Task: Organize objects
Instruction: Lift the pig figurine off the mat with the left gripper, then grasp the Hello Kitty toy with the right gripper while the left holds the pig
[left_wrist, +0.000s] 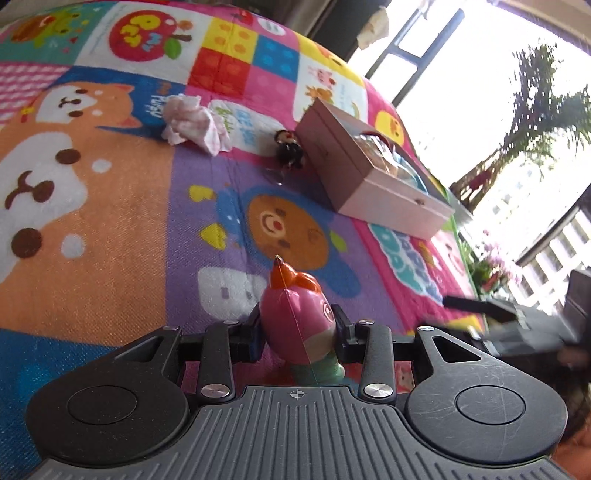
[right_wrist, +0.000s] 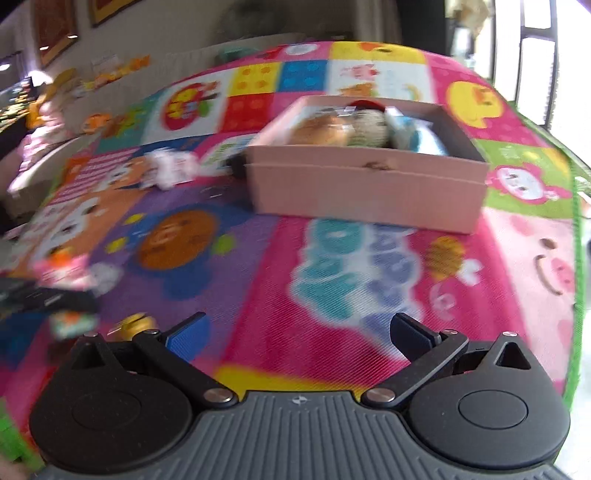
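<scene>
Your left gripper (left_wrist: 298, 325) pinches the rounded pink toy (left_wrist: 299, 317) — it may squirt out; right gripper (right_wrist: 297, 334) spread wide, seemingly empty — blurred.

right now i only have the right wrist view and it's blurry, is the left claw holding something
Observer: Yes, the left claw is shut on a pink toy figure with an orange top.
Operator: anything loose by the box that i can't make out
Observer: A small dark figure lies on the mat beside the pink box.
Operator: and that white smear further left
Observer: It is a crumpled pink and white cloth, apart from the dark figure.
</scene>
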